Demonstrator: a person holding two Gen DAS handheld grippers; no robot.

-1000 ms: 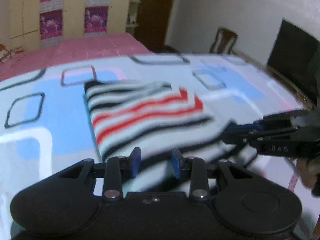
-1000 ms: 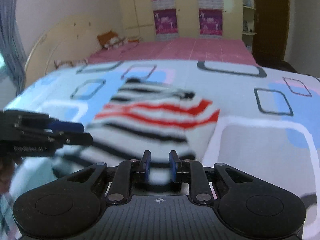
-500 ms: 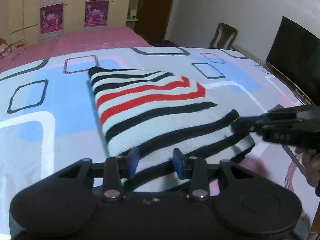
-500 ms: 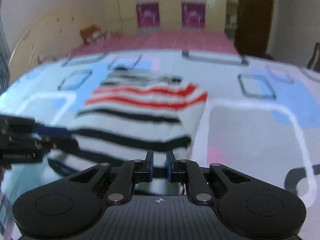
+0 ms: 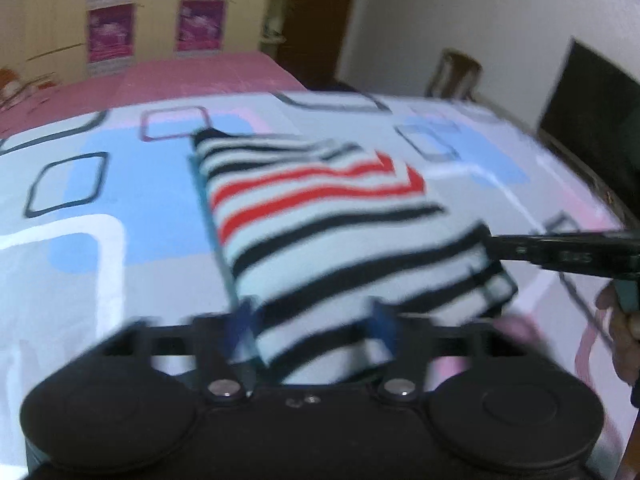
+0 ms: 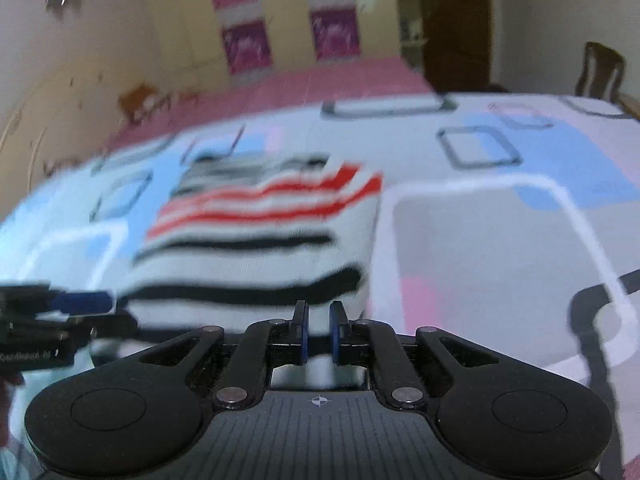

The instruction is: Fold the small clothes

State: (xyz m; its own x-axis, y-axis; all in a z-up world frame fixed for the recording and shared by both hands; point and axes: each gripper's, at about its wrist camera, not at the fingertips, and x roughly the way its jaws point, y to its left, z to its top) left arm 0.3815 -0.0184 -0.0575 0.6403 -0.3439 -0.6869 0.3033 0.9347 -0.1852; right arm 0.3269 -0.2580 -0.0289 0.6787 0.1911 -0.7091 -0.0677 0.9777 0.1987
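Observation:
A folded white garment with black and red stripes (image 5: 320, 220) lies on the patterned bed sheet (image 5: 80, 200); it also shows in the right wrist view (image 6: 260, 240). My left gripper (image 5: 312, 320) is open, its blue pads on either side of the garment's near edge. My right gripper (image 6: 319, 332) has its fingers close together at the garment's near right corner; cloth shows between them. The right gripper also shows in the left wrist view (image 5: 560, 252), at the garment's right edge. The left gripper shows in the right wrist view (image 6: 60, 312), at the garment's left edge. Both views are blurred.
A pink bedspread (image 6: 300, 80) covers the far part of the bed. A wooden chair (image 5: 456, 72) and a dark screen (image 5: 592, 92) stand to the right. A wardrobe with pink posters (image 6: 288, 12) is at the back.
The left gripper has opened wider and moved in, so the garment's near edge lies between its pads. The right gripper stays at the near right corner.

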